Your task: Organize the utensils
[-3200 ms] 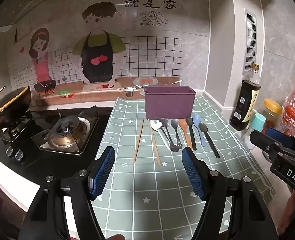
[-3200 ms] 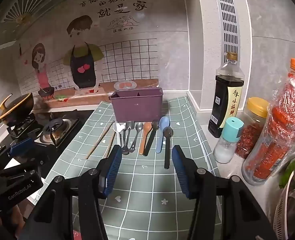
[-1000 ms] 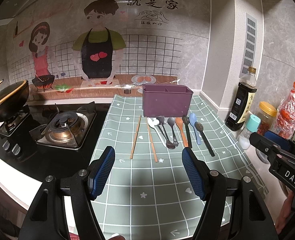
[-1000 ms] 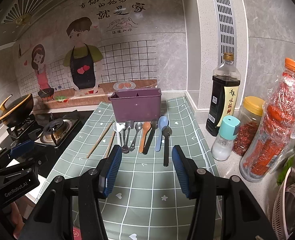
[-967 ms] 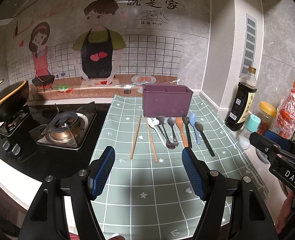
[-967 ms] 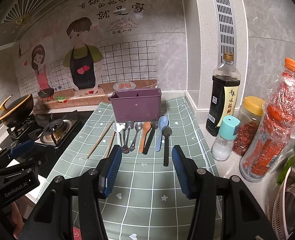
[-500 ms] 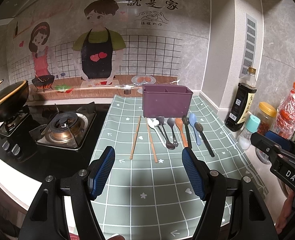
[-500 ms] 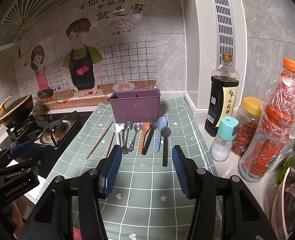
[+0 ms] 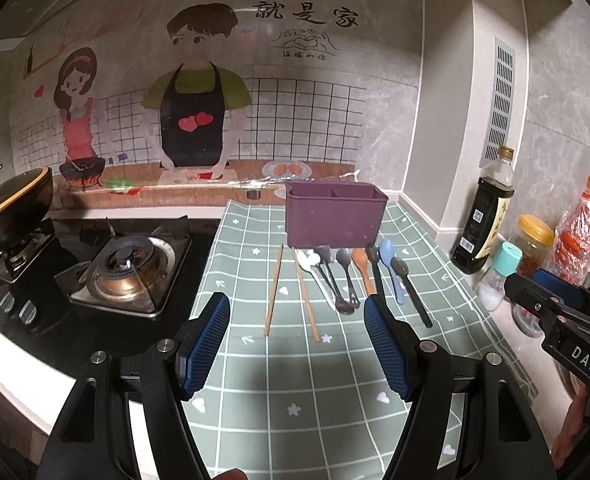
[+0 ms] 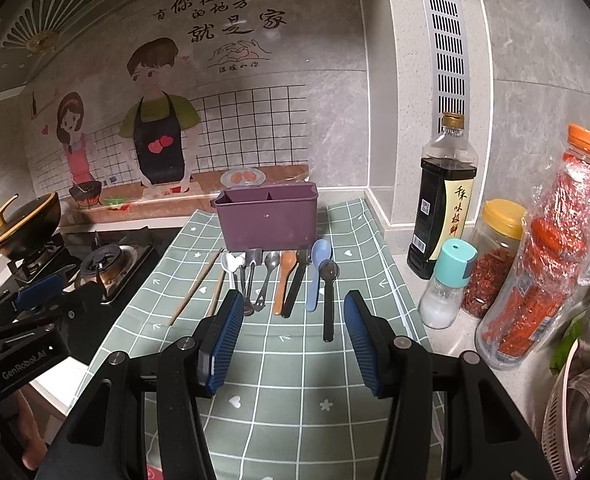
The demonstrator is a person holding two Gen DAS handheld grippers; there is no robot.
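Note:
A purple two-compartment utensil holder (image 9: 335, 216) (image 10: 269, 222) stands at the back of a green checked mat (image 9: 303, 364) (image 10: 291, 364). In front of it lie two wooden chopsticks (image 9: 274, 290) (image 10: 195, 288), several metal spoons and forks (image 9: 337, 280) (image 10: 255, 280), an orange spoon (image 9: 362, 266) (image 10: 285, 276), a blue spoon (image 9: 391, 268) (image 10: 318, 272) and a black spoon (image 9: 411, 292) (image 10: 328, 300). My left gripper (image 9: 297, 340) hovers open near the mat's front, short of the chopsticks. My right gripper (image 10: 291, 334) is open too, just behind the handle ends. Neither holds anything.
A gas stove (image 9: 127, 272) (image 10: 103, 264) and a black pot (image 9: 11, 208) (image 10: 27, 224) sit on the left. On the right stand a soy sauce bottle (image 10: 443, 204), a teal-capped shaker (image 10: 449, 288), a yellow-lidded jar (image 10: 493, 256) and a red-filled bottle (image 10: 547, 264). Metal bowls (image 10: 587, 408) fill the right corner.
Both grippers have lifted and drawn back a little, so the utensils look slightly farther away. Jaws stay open and no utensil has moved.

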